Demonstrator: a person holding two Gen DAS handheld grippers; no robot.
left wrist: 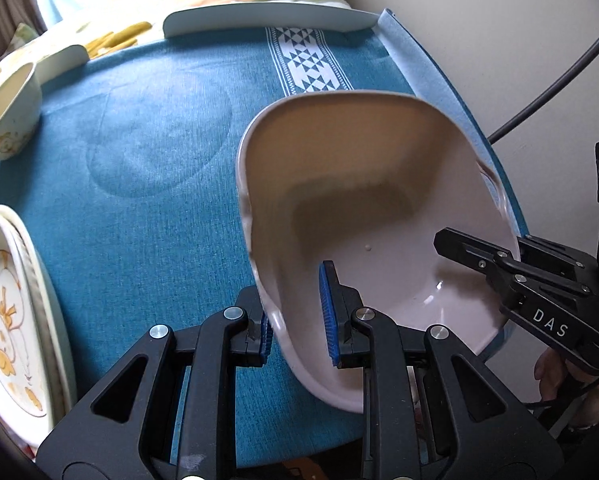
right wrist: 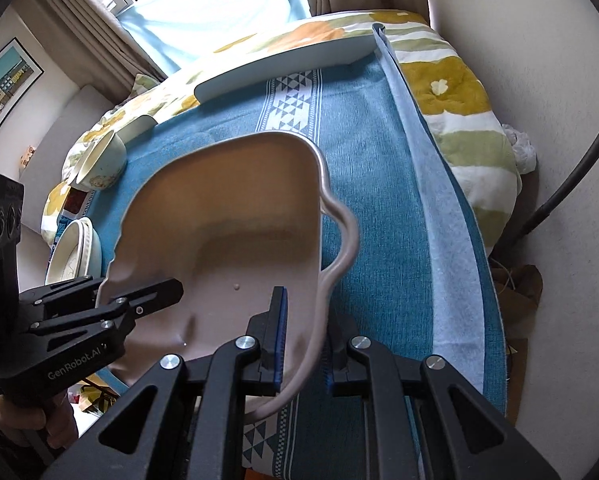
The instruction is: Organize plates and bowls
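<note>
Beneath your grippers spreads a teal tablecloth [left wrist: 147, 152], floral bedding [right wrist: 459, 92] beyond. Between them hangs the pink dish [left wrist: 359, 184], your left gripper [left wrist: 299, 320] and "DAS"-marked right gripper [right wrist: 303, 344] each clamped on its rim.

dish [left wrist: 379, 208]: pale pinkish beige all over, centre of both views
tablecloth [left wrist: 147, 152]: teal blue weave, with a white band of dark blue triangles at upper centre and a lighter blue folded edge at right
plates [left wrist: 7, 312]: cream, with an orange and yellow duck drawing, lower left of the left wrist view
small bowl [left wrist: 7, 120]: cream, yellow figure on its side, upper left
bedding [right wrist: 459, 96]: white with mustard, orange and green blotches, upper right of the right wrist view
gripper pads [left wrist: 326, 312]: bright blue on black arms
</note>
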